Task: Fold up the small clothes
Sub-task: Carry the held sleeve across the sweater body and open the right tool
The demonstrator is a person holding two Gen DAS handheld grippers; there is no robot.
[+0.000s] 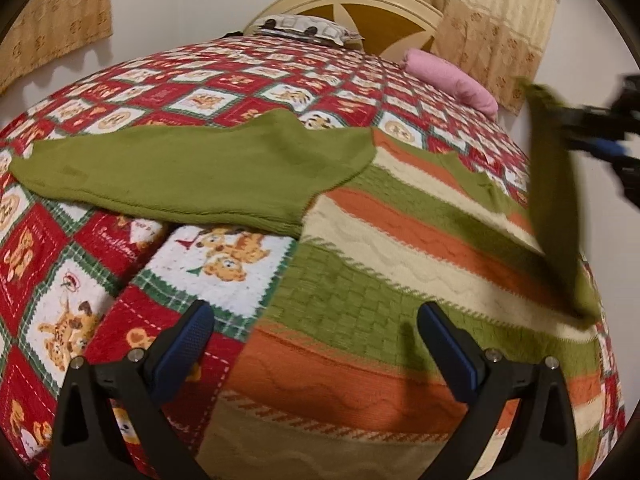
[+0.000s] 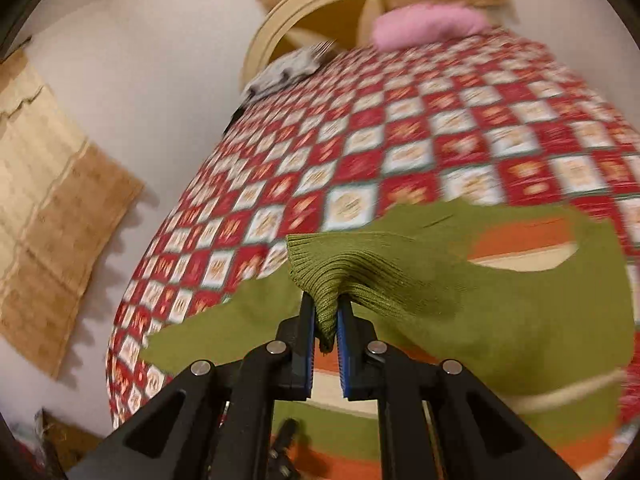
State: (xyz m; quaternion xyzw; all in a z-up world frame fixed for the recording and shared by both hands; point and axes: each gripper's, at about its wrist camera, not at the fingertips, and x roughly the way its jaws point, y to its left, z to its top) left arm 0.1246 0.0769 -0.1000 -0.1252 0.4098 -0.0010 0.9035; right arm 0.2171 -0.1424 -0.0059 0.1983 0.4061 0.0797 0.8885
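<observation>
Right claw is clamped tight on the ribbed cuff of a green sleeve, the knit bunched and pinched between its blue pads. The sleeve is lifted clear off the bed, stretching from the claw back to the sweater. From the left wrist view that same sleeve rises as a blurred green band at the right, with the right claw a dark smear at its top end.

Left claw hangs wide open, nothing between its fingers, poised low over the sweater's lower part where the orange and green bands meet the quilt. One finger sits above the quilt, the other above the knit.

The sweater lies spread flat on the bed: striped body in green, cream and orange, with cable texture. Its other sleeve stretches flat to the left across the quilt, plain green.

The quilt is a red and white patchwork with teddy bears. Far end of the bed: a pink bundle near the right edge, a grey-patterned pillow against the cream headboard. Beige curtains hang on the wall behind.
</observation>
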